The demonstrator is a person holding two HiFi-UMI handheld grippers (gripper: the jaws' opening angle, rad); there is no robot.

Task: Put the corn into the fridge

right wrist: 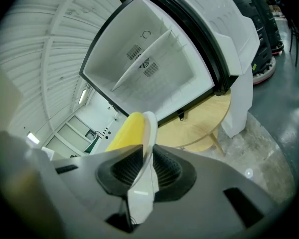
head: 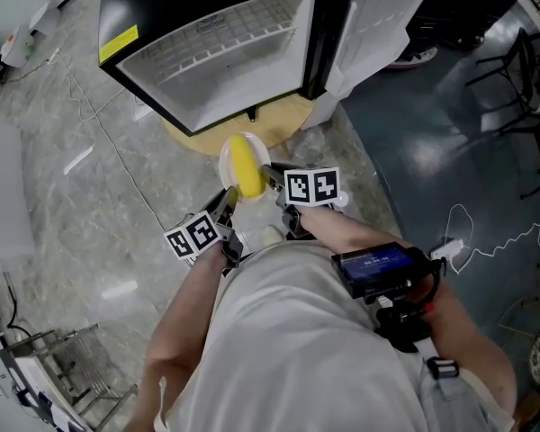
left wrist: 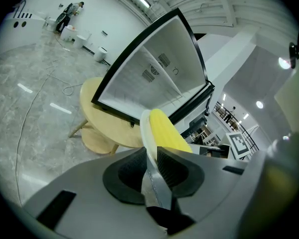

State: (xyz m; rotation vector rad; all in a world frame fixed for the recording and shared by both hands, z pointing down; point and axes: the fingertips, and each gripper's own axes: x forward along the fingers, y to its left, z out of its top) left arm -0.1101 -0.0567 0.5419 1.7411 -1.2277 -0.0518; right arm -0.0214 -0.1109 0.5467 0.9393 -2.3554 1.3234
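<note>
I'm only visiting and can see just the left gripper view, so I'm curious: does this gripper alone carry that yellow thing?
Observer: No. The right gripper is shut on the other side of the white plate, and the corn lies on that plate.
Operator: Who holds the grippers?
Observer: A person in a light shirt, with a dark screened device strapped on the right forearm.

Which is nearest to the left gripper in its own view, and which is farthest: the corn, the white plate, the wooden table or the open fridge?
1. white plate: its rim is clamped in the left gripper.
2. corn: on the plate, just right of the rim.
3. round wooden table and open fridge: both ahead, with the fridge standing on the table. Too close to call.
</note>
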